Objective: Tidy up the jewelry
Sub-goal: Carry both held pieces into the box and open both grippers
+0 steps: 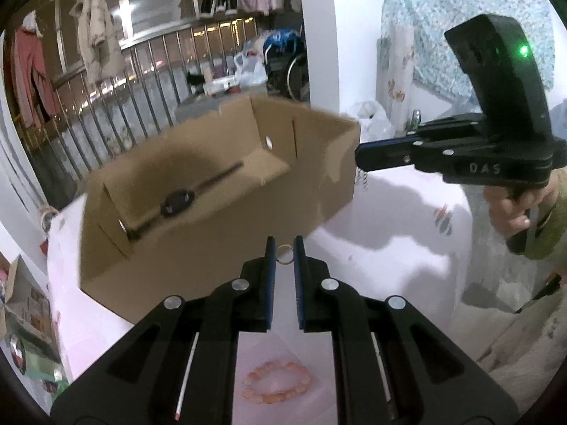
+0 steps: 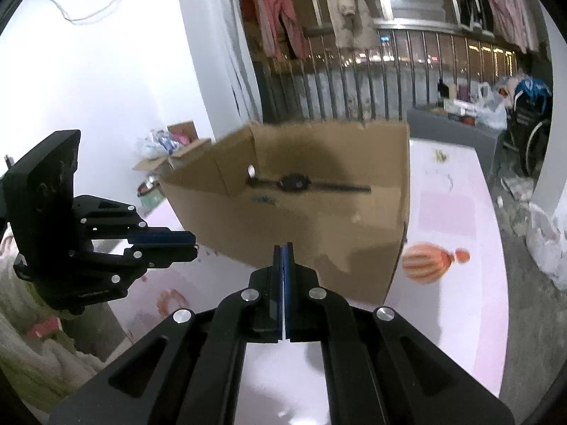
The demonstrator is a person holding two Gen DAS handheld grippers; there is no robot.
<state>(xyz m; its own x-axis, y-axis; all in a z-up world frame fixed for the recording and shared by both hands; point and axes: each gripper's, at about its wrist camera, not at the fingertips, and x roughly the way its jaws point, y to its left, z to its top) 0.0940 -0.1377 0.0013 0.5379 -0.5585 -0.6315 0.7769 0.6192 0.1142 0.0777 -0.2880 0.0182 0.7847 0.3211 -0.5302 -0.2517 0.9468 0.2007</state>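
Pink-clothed table (image 1: 407, 233) with an open cardboard box (image 1: 226, 212) on it, balcony railing and hung clothes behind.

Left gripper (image 1: 284, 248) pinches a small metal ring (image 1: 284, 254) between its nearly closed jaws, raised in front of the box's near wall. Right gripper (image 2: 283, 248) has its jaws pressed together; the left view shows a thin chain (image 1: 364, 179) dangling from its tip beside the box, a hand (image 1: 514, 209) gripping its handle. A dark watch (image 1: 176, 204) lies flat on the box floor. A pink bead bracelet (image 1: 278, 382) rests on the cloth below the left gripper. A striped orange pouch (image 2: 430, 262) sits on the table just right of the box.
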